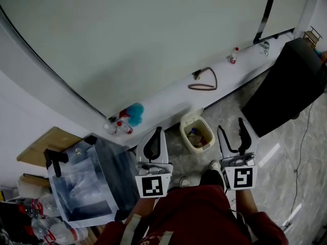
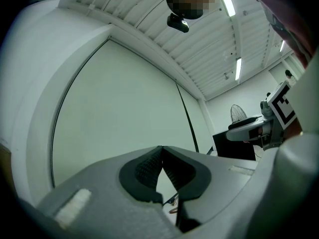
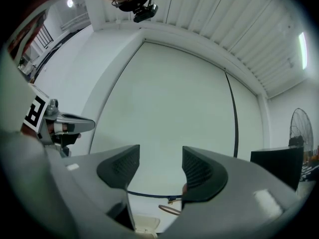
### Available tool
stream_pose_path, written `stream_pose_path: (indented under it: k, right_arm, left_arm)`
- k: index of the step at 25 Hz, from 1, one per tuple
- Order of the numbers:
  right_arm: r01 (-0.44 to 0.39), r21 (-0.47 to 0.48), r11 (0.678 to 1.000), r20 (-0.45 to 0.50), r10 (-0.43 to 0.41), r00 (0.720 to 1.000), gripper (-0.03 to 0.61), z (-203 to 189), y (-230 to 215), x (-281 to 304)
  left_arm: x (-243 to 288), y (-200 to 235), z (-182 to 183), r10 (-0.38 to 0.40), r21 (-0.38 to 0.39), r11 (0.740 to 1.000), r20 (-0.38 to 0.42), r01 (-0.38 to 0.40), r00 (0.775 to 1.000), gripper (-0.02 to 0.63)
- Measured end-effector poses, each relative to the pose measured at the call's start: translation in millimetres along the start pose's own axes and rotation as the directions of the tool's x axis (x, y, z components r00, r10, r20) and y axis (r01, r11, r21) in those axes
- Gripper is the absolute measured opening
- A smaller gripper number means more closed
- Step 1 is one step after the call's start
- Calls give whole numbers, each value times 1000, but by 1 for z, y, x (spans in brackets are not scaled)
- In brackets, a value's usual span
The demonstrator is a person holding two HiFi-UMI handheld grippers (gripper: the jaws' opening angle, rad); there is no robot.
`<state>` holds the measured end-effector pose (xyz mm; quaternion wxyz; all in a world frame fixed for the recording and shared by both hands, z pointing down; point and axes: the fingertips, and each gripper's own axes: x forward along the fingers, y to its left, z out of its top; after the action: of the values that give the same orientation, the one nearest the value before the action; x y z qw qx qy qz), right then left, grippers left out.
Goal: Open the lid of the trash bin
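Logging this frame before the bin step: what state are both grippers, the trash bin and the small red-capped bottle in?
left gripper: shut, nothing between the jaws.
right gripper: open, empty.
trash bin: opening uncovered, rubbish visible inside.
small bottle: upright, red cap on.

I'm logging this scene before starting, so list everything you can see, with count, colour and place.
trash bin: one, cream, floor below the ledge, contents showing
loop: one, brown, on the ledge
bottle: one, white with red cap, ledge, far right
small bottles: about two, red caps, ledge's left end
box: one, clear, floor, left
plastic bottles: several, clear, bottom left
cabinet: one, black, right
left gripper: white, shut, empty
right gripper: white, open, empty
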<state>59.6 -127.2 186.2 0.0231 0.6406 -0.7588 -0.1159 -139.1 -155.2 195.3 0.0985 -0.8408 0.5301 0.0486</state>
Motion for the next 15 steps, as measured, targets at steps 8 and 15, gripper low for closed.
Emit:
stream_pose_path:
  k: [8, 15]
  right_arm:
    - [14, -13, 1000, 5, -14, 1000, 231, 1, -1, -5]
    - [-21, -19, 1000, -16, 20, 1000, 113, 0, 7, -9]
  left_arm:
    - [-5, 1, 1, 7, -5, 1000, 5, -7, 1000, 5]
    - [-7, -5, -1, -2, -2, 1000, 6, 2, 1000, 5]
